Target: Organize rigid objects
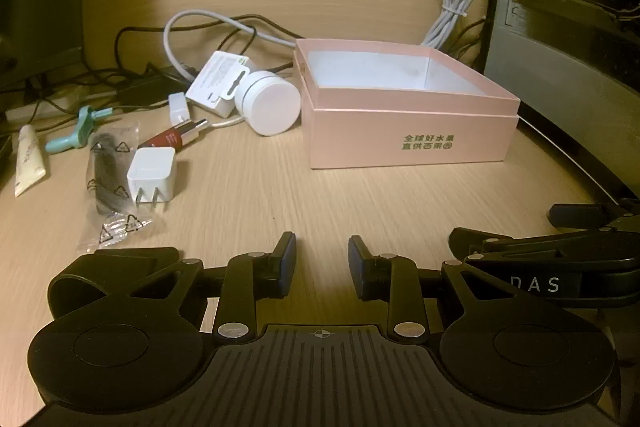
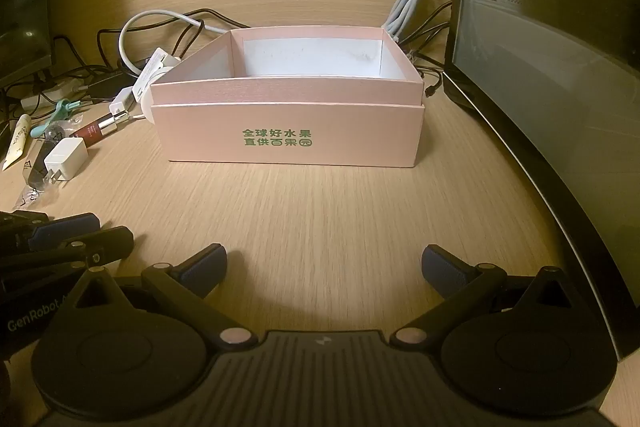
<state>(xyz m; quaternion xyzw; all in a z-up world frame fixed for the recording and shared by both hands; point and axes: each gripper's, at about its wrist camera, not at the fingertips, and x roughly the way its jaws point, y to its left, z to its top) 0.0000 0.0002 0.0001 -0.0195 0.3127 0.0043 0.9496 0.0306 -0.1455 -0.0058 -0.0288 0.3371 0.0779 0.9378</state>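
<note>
Bench (image 2: pixel 320 219) of pale wood holds an open pink box (image 2: pixel 288 131). My left view alone shows the white jar (image 1: pixel 272 105). Both my jaws are open and hold nothing.

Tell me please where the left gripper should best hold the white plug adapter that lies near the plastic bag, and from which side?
Grip the white plug adapter across its two flat side faces, coming from above. It lies flat on the table with prongs pointing toward the camera, so avoid that end. The left gripper is partly open and holds nothing; it probably must open wider to span the cube-shaped body.
</note>
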